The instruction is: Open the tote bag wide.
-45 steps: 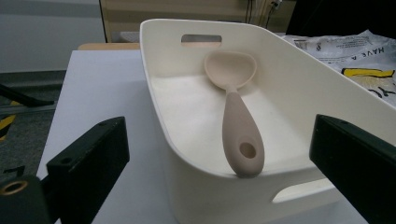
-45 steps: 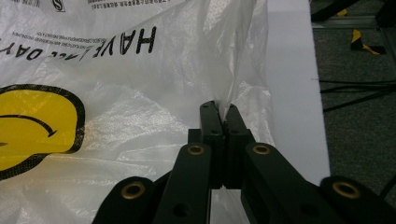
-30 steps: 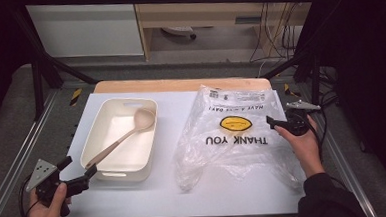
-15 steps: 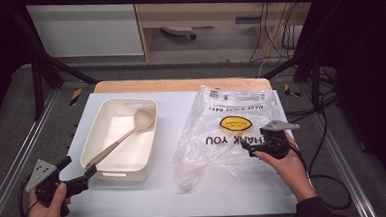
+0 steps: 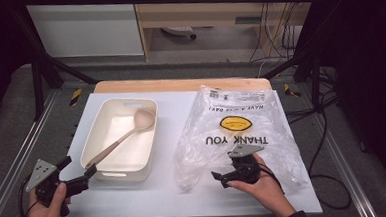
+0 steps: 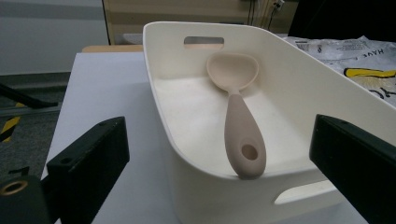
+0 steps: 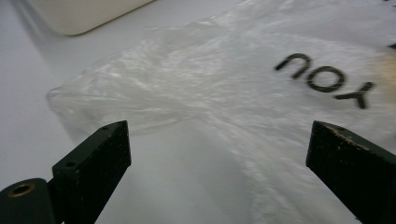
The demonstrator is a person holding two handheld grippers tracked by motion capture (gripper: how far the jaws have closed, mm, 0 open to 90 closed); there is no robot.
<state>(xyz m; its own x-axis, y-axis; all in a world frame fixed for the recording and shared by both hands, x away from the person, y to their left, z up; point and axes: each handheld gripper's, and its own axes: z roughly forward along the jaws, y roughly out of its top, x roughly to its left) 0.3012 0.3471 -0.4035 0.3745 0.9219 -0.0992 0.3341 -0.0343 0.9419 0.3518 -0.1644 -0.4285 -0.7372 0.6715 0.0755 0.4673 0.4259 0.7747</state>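
Plastic bag [image 5: 242, 131] lies flat at the table's right, and the right gripper [image 5: 222, 177] hangs over its near edge, jaws spread and empty, seemingly lined up to pinch it, while the left gripper [image 5: 77, 175], also wide open, faces the spoon [image 6: 237, 105] in the tub [image 6: 299, 84].

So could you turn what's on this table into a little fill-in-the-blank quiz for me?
1. The spoon lies inside the white ____.
2. The bag is printed with THANK ____.
3. The right hand-held gripper hovers over the plastic ____ with its jaws apart.
4. The left hand-held gripper, near the tub, has its jaws ____.

Missing words: tub; YOU; bag; open
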